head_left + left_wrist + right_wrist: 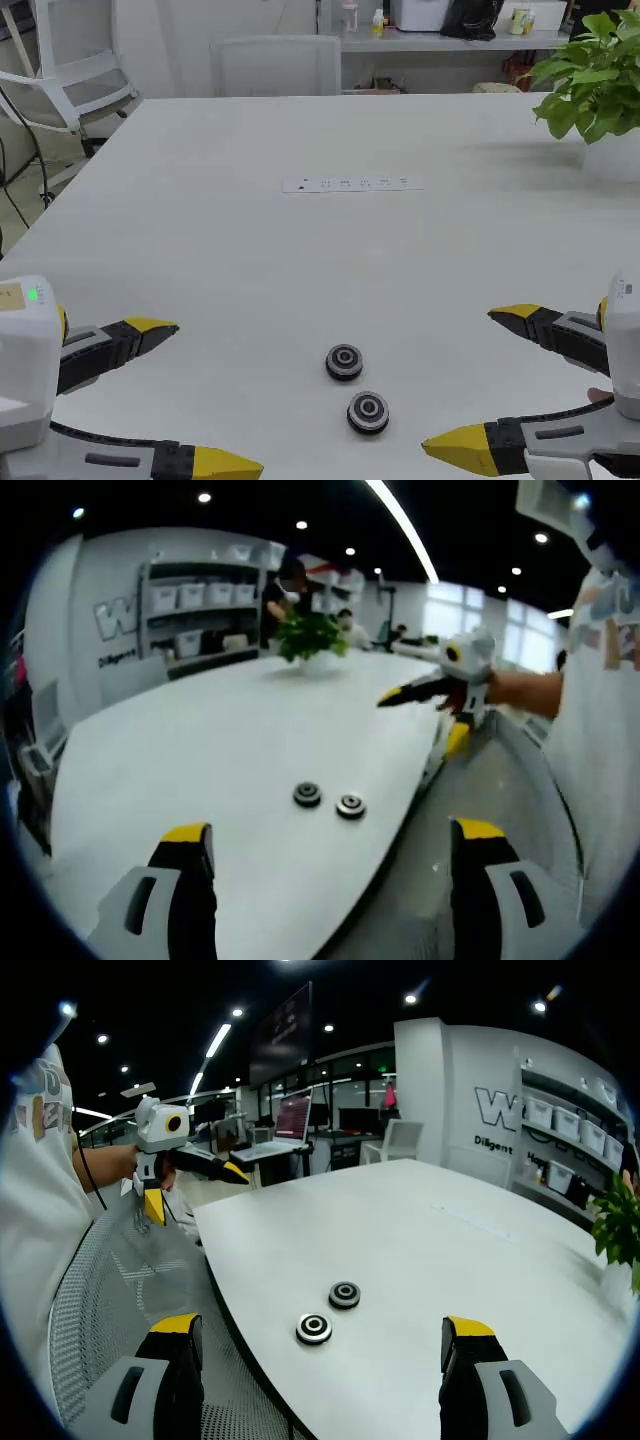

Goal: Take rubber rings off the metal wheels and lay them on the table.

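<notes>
The left gripper and the right gripper come in from the bottom corners of the head view. Their jaws are black with hard yellow tips that taper to points. Both are spread wide, holding nothing and touching nothing, and both hang just above the counter.

Between them two wheels lie flat near the counter's near edge, just beside each other but apart. The far wheel and the near wheel are small round discs. Each has a dark rubber ring around a paler metal hub with a dark centre hole. The rings are still on the wheels.

The counter is smooth, matte and pale grey. In the gripper views its near edge is a rounded curve, with the wheels close to it. There is bare surface all round the wheels and far back toward the middle. A flat white strip with small sockets is set there, well apart from the wheels. A leafy green plant stands at the far right. A pale chair sits past the far edge.
</notes>
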Action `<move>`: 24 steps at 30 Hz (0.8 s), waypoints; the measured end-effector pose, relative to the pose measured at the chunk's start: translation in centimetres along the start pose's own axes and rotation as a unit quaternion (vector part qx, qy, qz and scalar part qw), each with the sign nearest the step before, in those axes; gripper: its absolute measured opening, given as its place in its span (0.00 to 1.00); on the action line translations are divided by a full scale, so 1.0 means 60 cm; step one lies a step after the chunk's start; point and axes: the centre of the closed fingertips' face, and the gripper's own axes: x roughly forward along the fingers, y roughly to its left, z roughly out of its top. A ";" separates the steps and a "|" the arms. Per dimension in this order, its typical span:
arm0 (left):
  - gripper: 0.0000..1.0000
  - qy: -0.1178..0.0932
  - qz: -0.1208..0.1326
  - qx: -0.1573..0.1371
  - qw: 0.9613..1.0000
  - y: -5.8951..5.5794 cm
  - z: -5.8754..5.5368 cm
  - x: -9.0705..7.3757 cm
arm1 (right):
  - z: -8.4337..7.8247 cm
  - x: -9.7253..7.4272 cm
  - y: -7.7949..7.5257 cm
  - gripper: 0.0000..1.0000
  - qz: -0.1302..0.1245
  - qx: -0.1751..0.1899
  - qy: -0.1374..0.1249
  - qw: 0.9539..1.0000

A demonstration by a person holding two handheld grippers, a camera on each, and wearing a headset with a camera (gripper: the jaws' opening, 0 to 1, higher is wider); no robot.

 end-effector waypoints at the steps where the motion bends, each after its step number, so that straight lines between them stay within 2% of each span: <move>1: 1.00 0.001 0.000 0.000 1.000 0.000 0.000 0.001 | -0.001 -0.001 -0.001 0.99 0.000 0.000 0.000 1.000; 15: 1.00 -0.003 -0.003 0.005 1.000 -0.004 0.008 0.002 | 0.004 -0.008 -0.002 0.99 -0.002 -0.003 -0.002 1.000; 24: 1.00 -0.002 0.001 0.006 1.000 0.000 0.008 -0.003 | 0.019 -0.007 -0.007 0.99 -0.005 -0.011 -0.012 1.000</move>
